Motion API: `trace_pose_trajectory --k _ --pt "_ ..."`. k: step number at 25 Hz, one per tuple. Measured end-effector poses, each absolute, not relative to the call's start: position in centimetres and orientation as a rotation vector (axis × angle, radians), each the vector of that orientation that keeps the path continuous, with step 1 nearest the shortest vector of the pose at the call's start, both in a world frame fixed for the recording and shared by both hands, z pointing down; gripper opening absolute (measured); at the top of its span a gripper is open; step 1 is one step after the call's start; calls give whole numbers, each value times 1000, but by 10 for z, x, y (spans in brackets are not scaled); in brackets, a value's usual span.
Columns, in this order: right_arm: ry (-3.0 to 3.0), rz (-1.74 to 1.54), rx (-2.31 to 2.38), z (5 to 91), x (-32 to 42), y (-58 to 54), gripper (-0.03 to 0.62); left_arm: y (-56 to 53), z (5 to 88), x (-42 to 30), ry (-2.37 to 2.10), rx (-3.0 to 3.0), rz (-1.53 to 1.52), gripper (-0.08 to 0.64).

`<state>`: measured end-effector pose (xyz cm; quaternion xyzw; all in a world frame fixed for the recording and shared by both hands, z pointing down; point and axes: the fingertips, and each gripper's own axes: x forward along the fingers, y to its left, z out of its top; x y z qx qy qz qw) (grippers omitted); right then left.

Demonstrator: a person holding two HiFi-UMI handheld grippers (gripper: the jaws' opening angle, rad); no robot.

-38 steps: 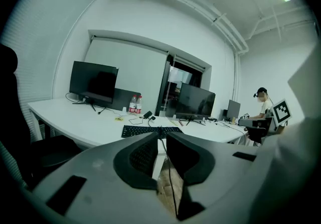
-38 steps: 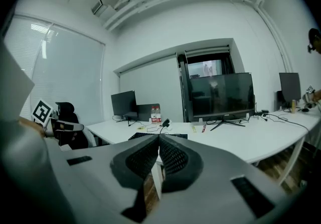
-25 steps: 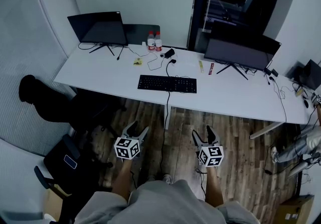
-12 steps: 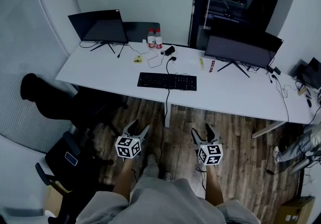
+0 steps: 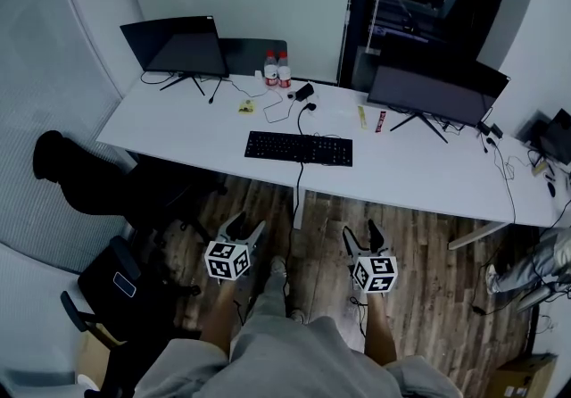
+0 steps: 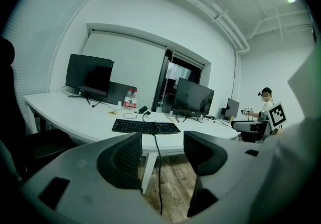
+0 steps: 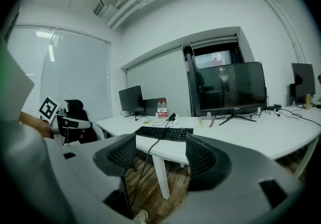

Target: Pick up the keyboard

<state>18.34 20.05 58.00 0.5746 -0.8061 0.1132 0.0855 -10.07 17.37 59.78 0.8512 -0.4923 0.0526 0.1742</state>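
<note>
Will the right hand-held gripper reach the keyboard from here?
Probably not yet. The right hand-held gripper hangs open over the floor, well short of the desk where the keyboard lies. Nothing blocks the way.

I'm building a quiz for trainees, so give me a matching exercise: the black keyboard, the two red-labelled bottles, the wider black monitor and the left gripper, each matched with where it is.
Things:
1. black rectangular keyboard
2. pair of clear plastic bottles with red labels
3. wider black flat monitor
4. left gripper

Places:
A. over the brown wood floor, short of the white desk, jaws apart
B. right part of the desk
C. at the desk's rear edge
D. middle of the desk, near its front edge

Pairs: 1-D, 2-C, 3-B, 4-A
</note>
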Motion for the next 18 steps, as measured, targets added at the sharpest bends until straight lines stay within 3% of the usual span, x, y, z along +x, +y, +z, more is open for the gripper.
trace_pose_trajectory --k 18 --pt "-2324 312 1737 572 175 65 290 26 607 -110 -1343 2395 105 249"
